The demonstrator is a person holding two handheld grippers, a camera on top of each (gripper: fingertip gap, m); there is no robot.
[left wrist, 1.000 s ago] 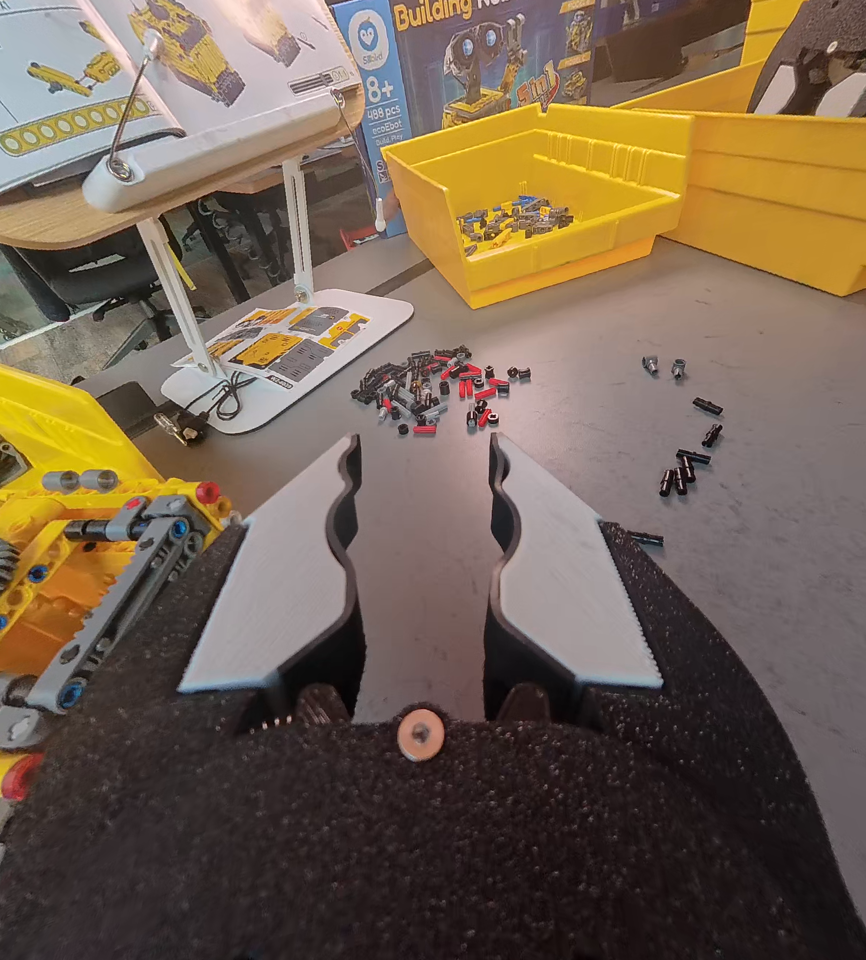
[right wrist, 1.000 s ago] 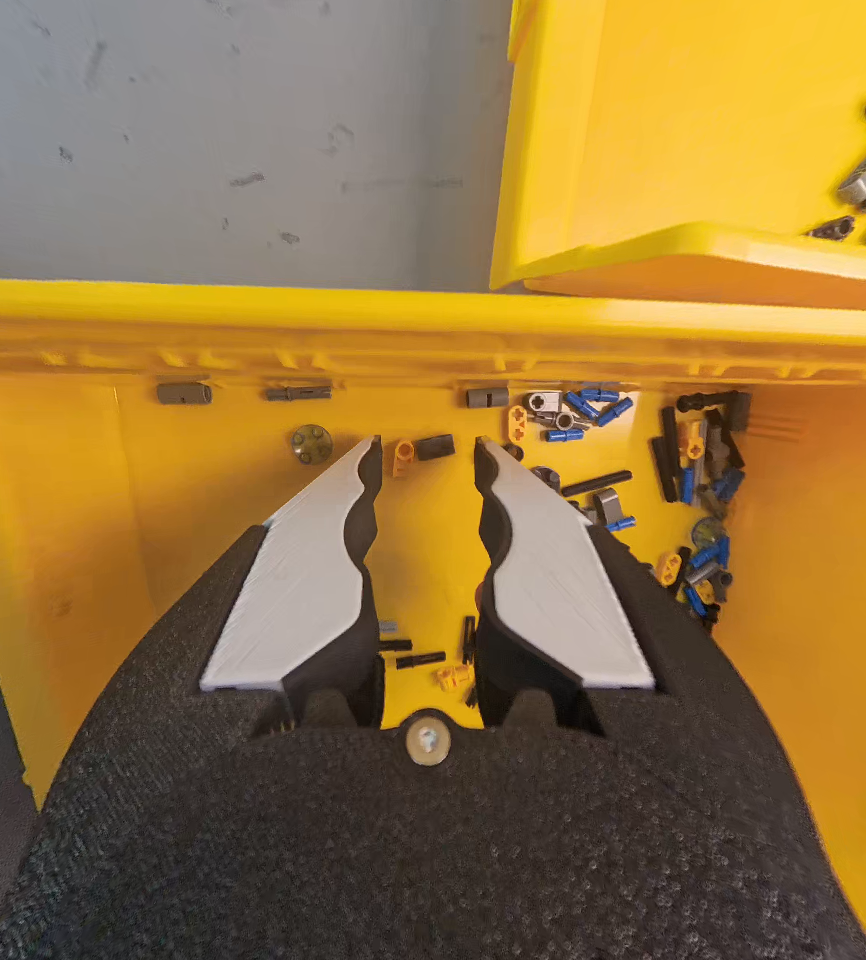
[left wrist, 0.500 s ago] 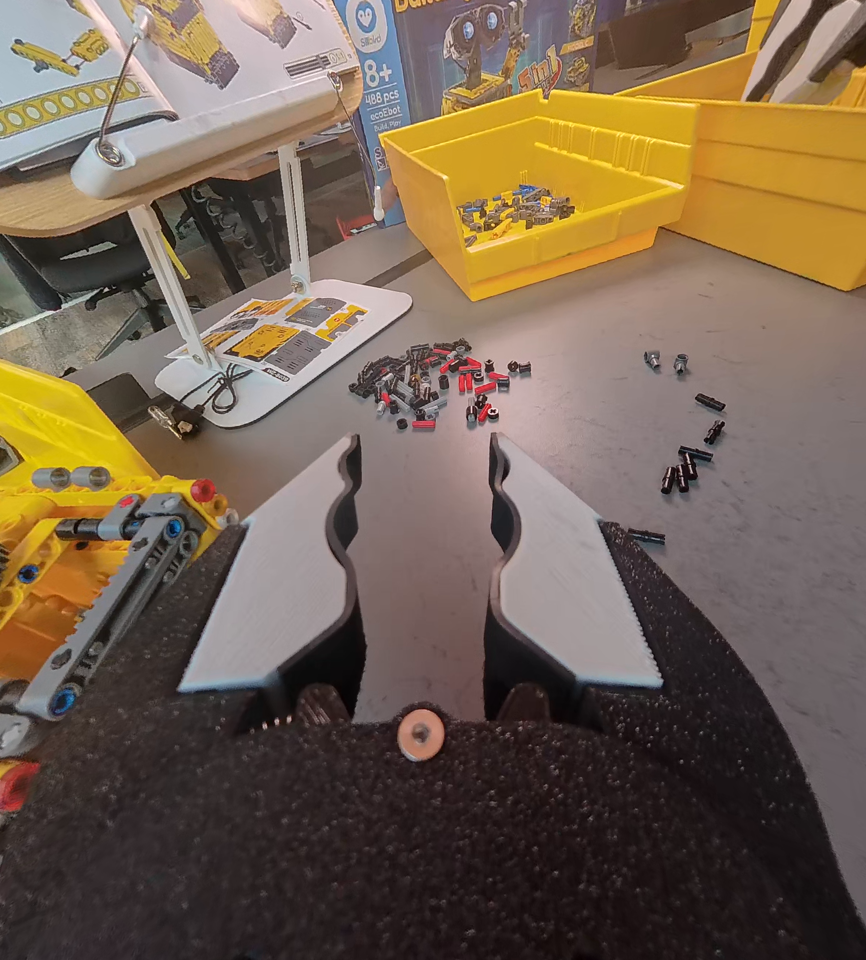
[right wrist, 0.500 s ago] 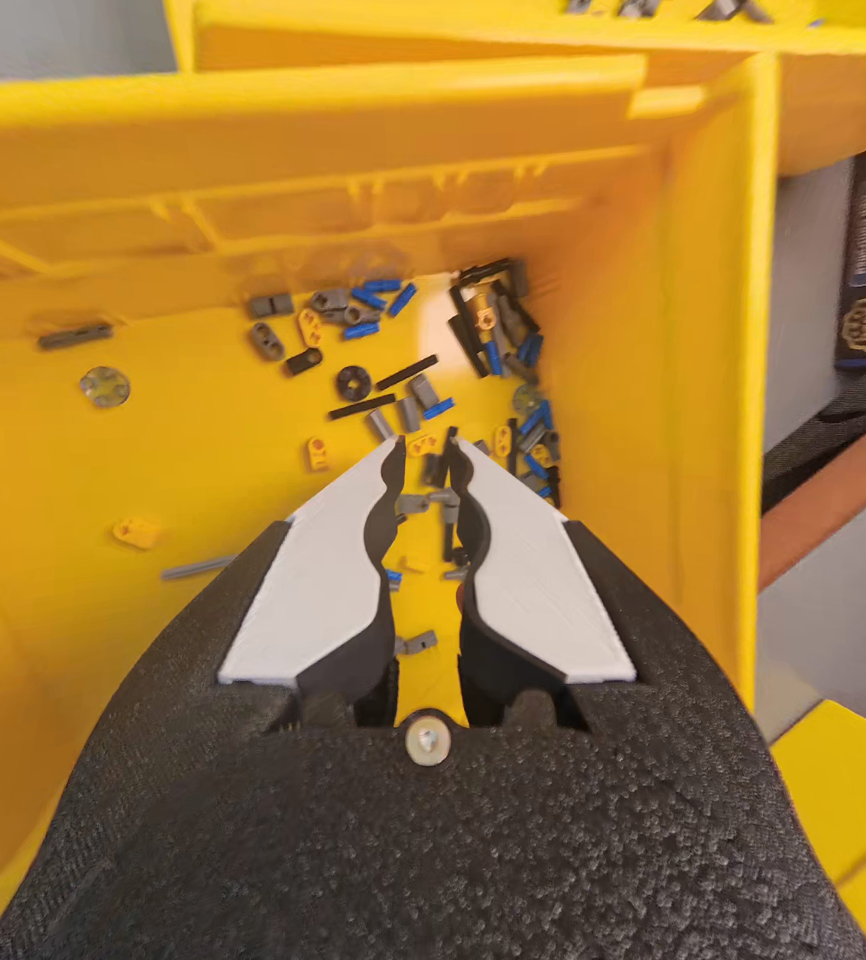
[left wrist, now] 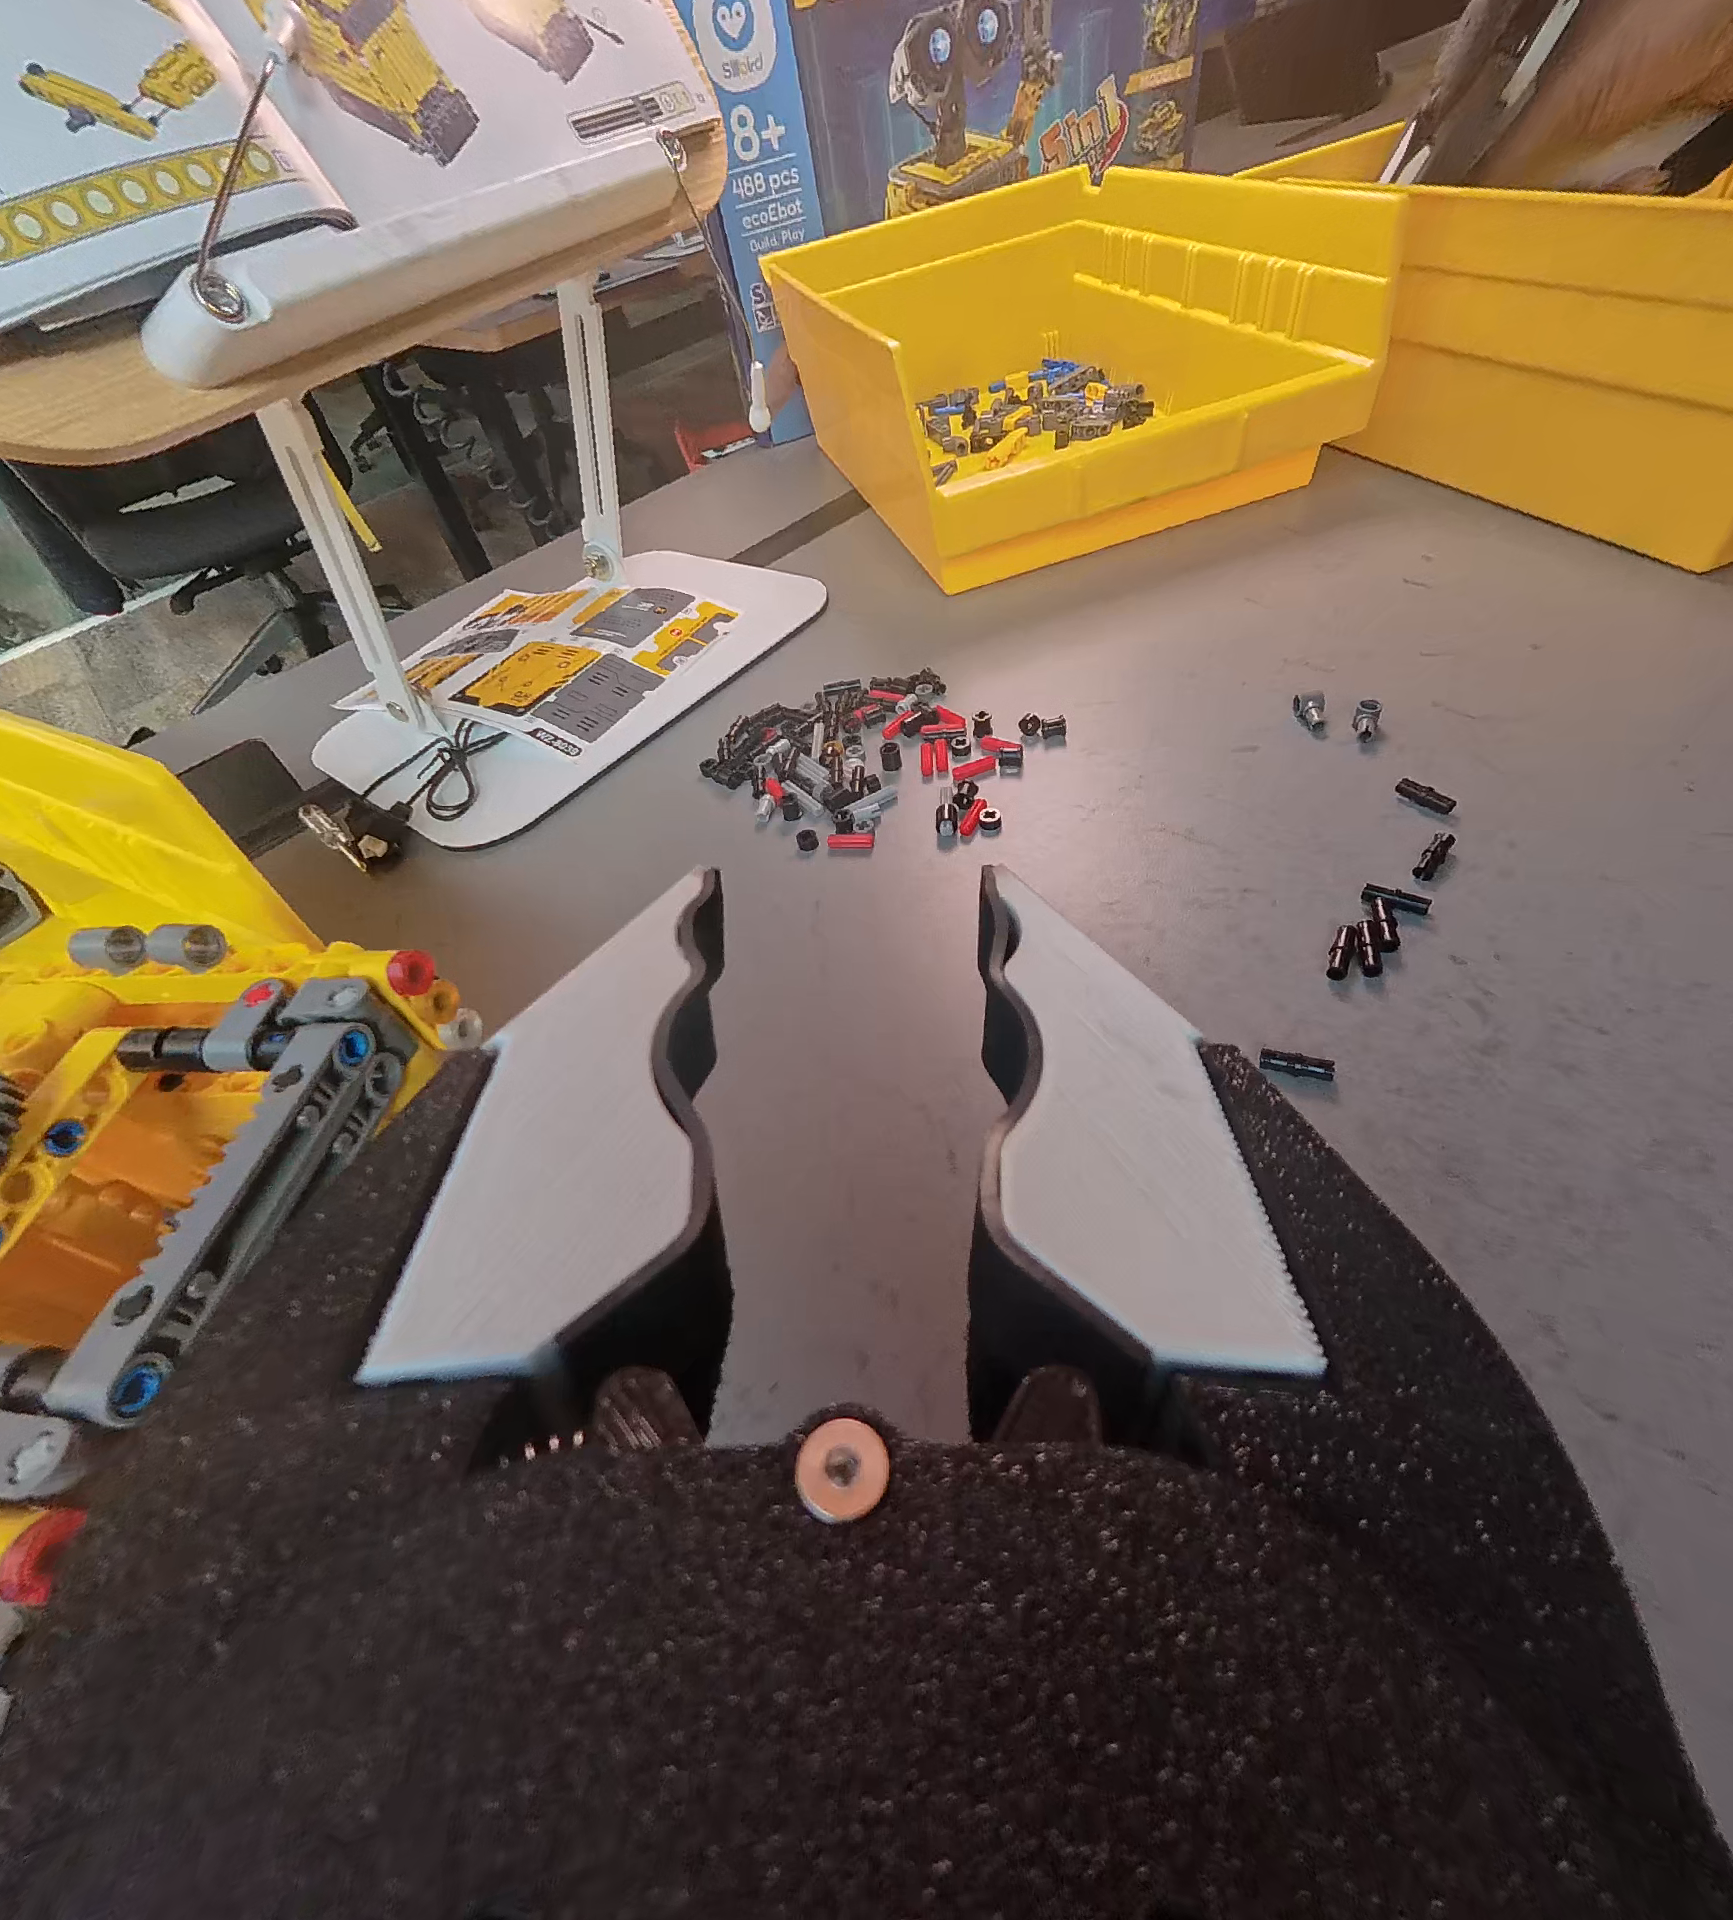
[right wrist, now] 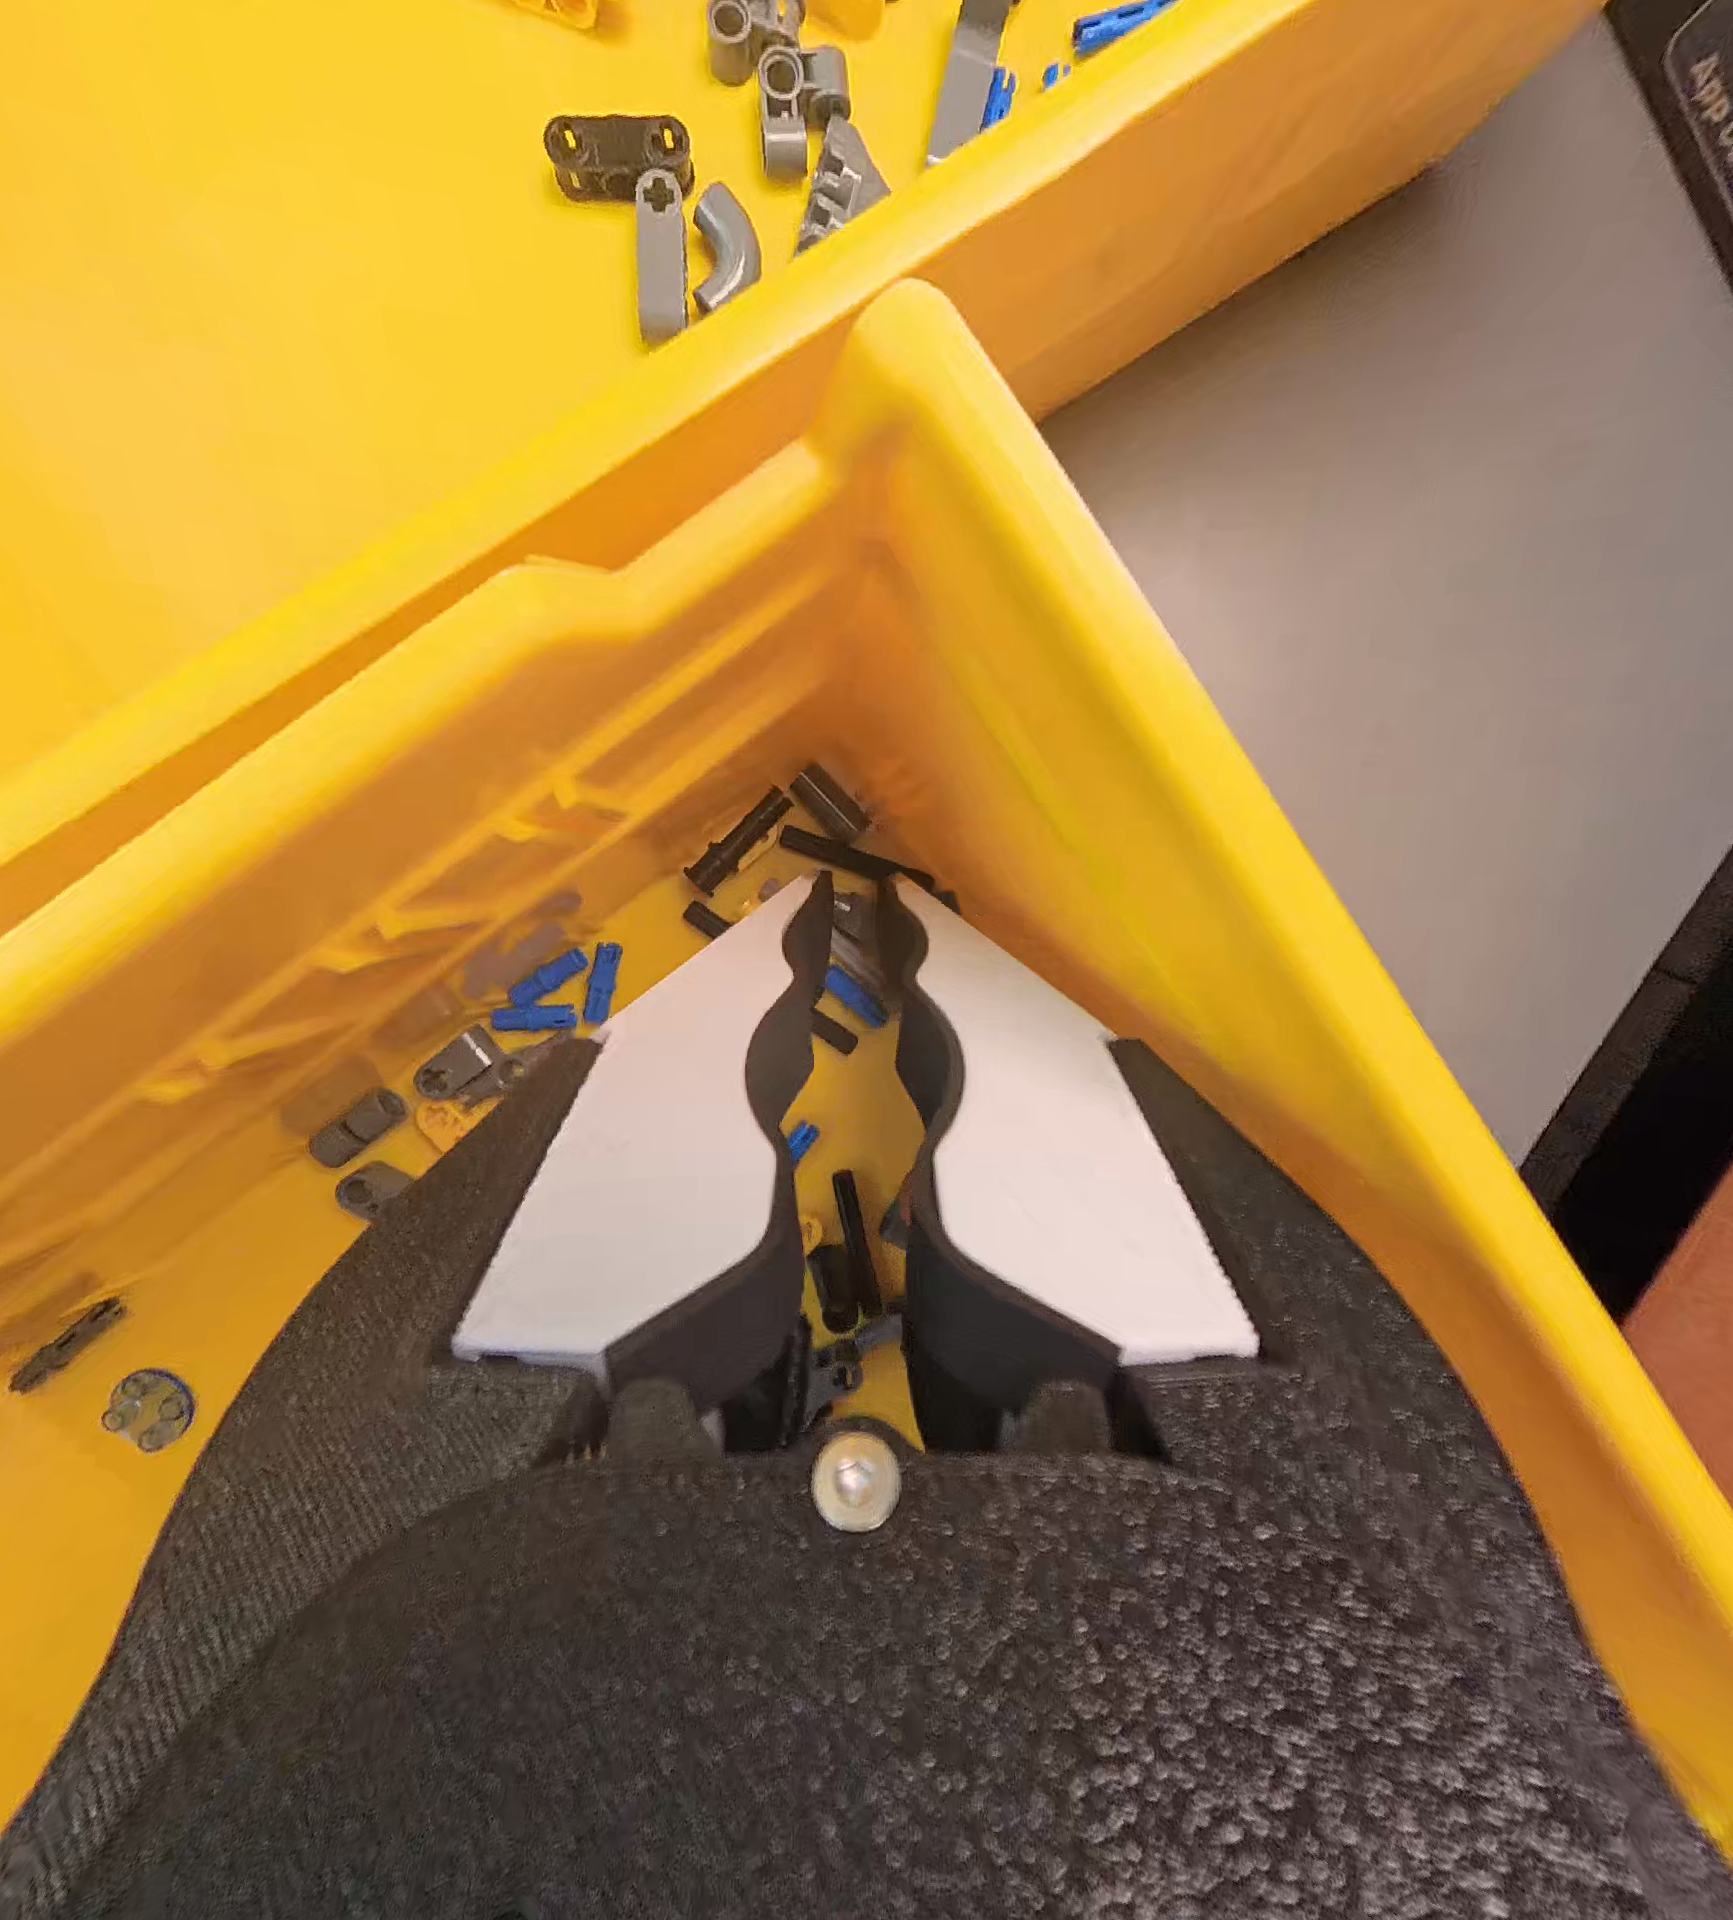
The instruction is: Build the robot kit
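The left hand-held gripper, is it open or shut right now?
Open. The left hand-held gripper has its two fingers spread wide with bare grey table showing between them, and nothing held.

Right hand-held gripper (right wrist: 849,883) deep in yellow bin (right wrist: 1101,748) corner, jaws nearly closed (grip unclear), among small pins (right wrist: 545,992).

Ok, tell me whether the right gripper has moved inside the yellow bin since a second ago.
Yes. The right gripper has swung rightward into the yellow bin's far right corner, tips now narrowed over the black pins there.
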